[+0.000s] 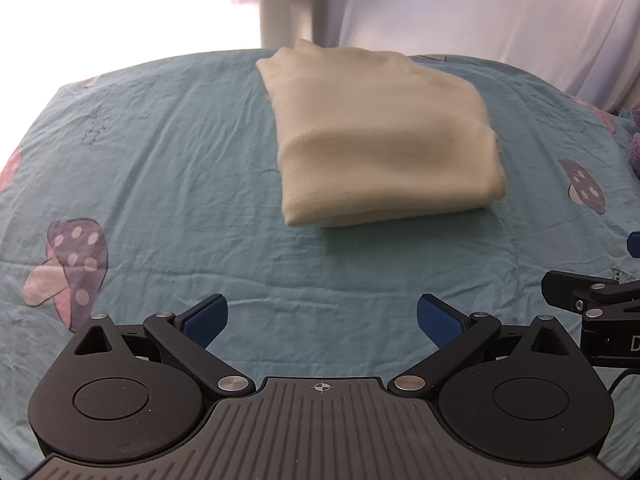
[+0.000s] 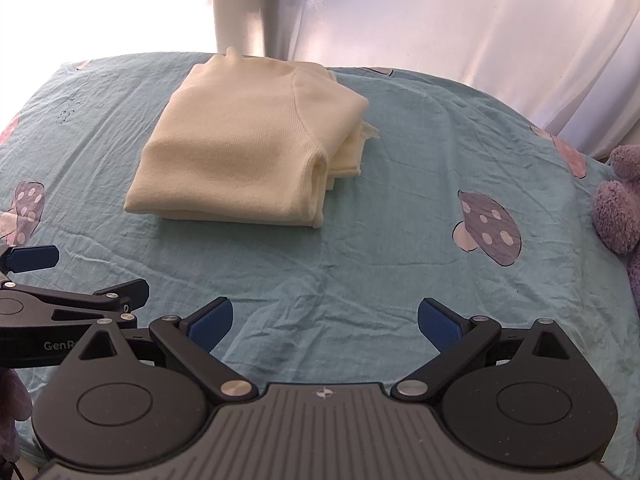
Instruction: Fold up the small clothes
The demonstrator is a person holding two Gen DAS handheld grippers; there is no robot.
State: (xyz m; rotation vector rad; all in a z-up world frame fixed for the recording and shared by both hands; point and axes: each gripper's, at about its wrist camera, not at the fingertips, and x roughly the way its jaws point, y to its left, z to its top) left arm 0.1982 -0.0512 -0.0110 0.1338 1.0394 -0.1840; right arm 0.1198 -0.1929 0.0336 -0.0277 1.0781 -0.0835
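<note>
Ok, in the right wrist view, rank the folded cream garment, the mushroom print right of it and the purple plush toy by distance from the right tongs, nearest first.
1. Mushroom print, ahead right of the right tongs.
2. Folded cream garment, ahead left.
3. Purple plush toy, far right edge; close to the garment's distance, hard to call.

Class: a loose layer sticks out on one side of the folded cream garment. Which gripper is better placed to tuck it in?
Right, probably. The loose layer lies on the garment's right side, nearer the open right gripper.

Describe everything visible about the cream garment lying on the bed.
The cream garment is a soft, finely ribbed knit, folded into a thick rectangular stack of several layers. Its near edge is a rounded fold; on its right side the layered edges show, with a thin pale bit poking out. It lies flat toward the far side of the blue mushroom-print sheet, touching only that. Neither claw reaches it.
</note>
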